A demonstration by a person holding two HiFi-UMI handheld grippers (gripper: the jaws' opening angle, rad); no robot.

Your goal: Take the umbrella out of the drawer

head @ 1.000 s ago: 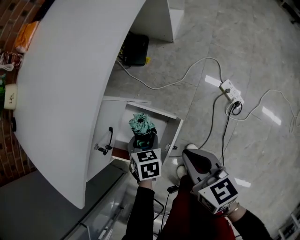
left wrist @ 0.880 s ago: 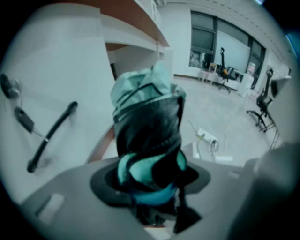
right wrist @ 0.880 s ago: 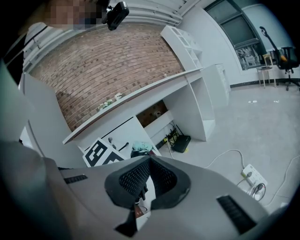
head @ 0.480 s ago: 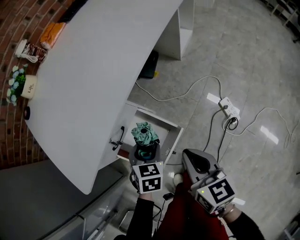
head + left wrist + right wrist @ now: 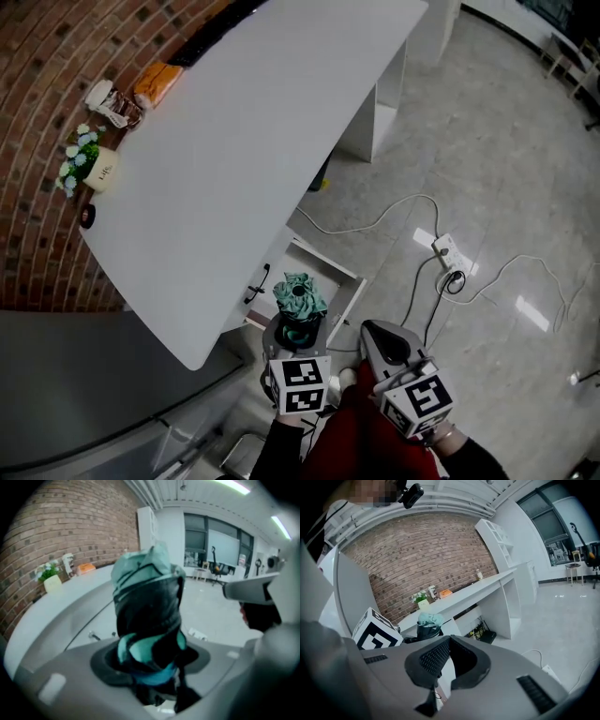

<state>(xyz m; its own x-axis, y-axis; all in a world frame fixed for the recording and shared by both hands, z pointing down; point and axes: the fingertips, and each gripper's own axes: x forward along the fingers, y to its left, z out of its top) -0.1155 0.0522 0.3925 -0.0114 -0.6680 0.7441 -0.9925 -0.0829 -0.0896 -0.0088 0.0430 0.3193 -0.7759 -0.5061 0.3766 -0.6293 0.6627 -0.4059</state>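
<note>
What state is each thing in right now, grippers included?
umbrella: folded, upright, out of its storage, held above it.
drawer: pulled open.
left gripper: shut on the umbrella.
right gripper: jaws together, nothing between them.

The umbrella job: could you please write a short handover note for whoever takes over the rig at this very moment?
Left gripper: shut on the folded teal and black umbrella, whose end sticks out past the jaws.
Right gripper: shut, nothing between its jaws, beside the left one.
Drawer: open, under the white desk.
Done: the umbrella is lifted out of the drawer.
To do: probably set the umbrella down; the drawer is not yet closed.
</note>
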